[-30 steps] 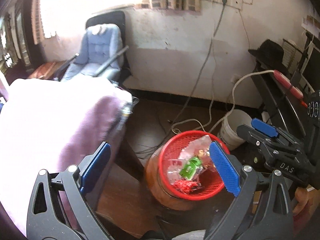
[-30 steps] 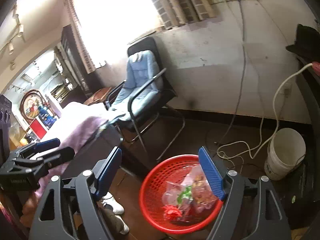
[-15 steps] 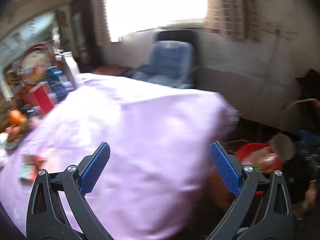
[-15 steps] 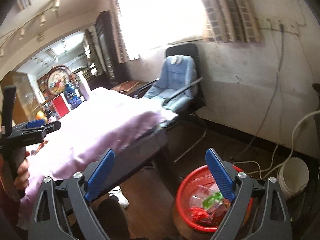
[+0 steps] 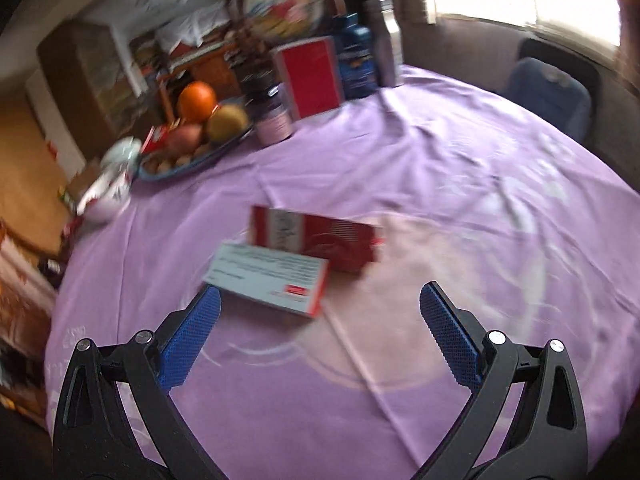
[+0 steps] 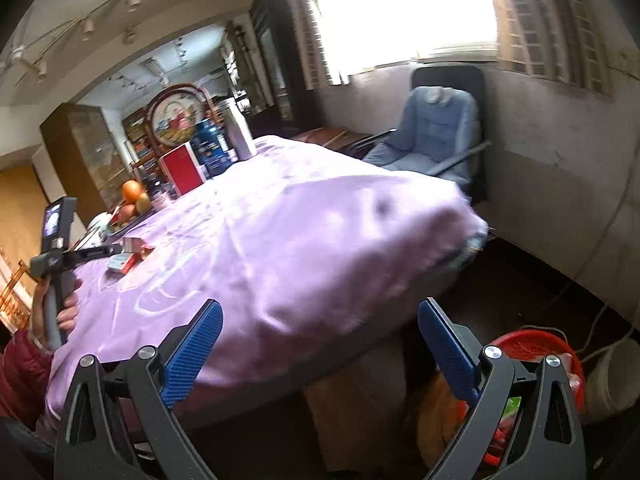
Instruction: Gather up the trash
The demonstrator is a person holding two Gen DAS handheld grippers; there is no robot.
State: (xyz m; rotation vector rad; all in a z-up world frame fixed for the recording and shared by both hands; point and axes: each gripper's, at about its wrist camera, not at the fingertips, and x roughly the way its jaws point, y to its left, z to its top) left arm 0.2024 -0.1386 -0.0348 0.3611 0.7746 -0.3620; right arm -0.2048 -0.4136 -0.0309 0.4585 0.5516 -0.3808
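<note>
Two cartons lie touching mid-table on the purple tablecloth: a white box at the left gripper's eleven o'clock, a red box behind. Fruit tray at ten. The left gripper's jaws are wide, empty. Right gripper, jaws just spread wide, empty; red trash basket at four.

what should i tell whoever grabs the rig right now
Left gripper: open, empty, over the purple table, pointing at two small boxes: a white box nearest, a red box just behind it, touching or overlapping.
Right gripper: jaws have just been opening, nothing between them, at the table's near edge.
Red bin: on the floor to the right of the table, wrappers already inside.
Left: pick up both boxes if they are trash and drop them in the bin.
</note>
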